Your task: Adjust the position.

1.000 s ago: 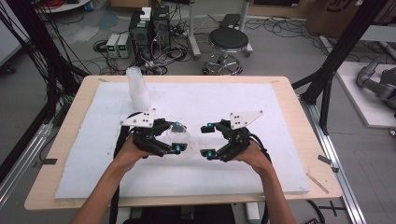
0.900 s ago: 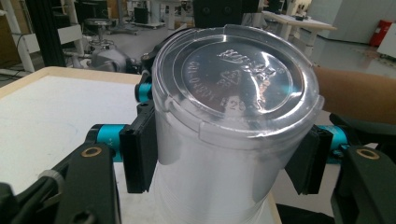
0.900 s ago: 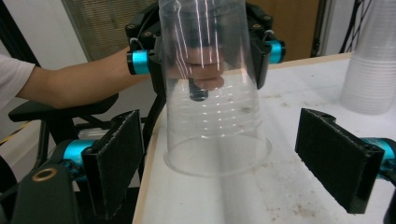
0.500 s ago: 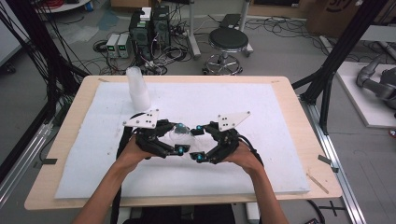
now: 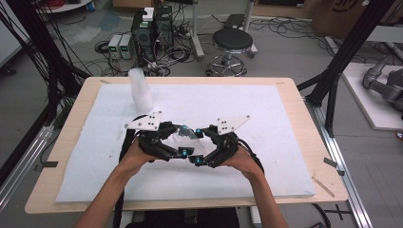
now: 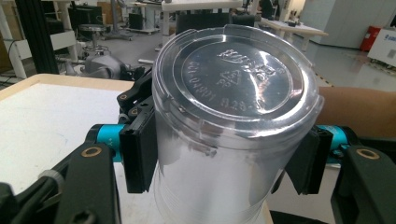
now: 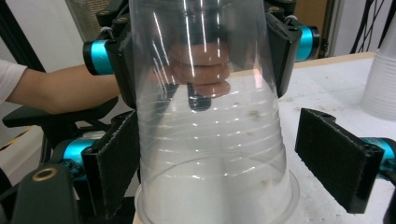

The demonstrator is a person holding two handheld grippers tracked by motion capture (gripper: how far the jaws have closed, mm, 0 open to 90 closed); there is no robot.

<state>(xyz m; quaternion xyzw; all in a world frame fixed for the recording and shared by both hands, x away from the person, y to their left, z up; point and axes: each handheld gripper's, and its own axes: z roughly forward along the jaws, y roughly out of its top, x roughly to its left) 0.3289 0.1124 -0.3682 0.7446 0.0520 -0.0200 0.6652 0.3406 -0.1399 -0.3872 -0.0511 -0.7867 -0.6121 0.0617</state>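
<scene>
Left gripper (image 5: 183, 141) clamps a clear ribbed plastic cup (image 6: 229, 130) near its closed base, both black pads pressing its walls, holding it just above the white foam mat (image 5: 266, 114) mid-table. Right gripper (image 5: 198, 147) straddles the cup's rim end, jaws apart, one pad beside the wall, the other clearly off it. A stack of translucent white cups (image 5: 140, 90) stands at the mat's far left.

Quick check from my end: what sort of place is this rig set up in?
Most likely a robotics lab or workshop: black frame struts flank the table, computer boxes sit among floor cables, and a stool stands behind.
</scene>
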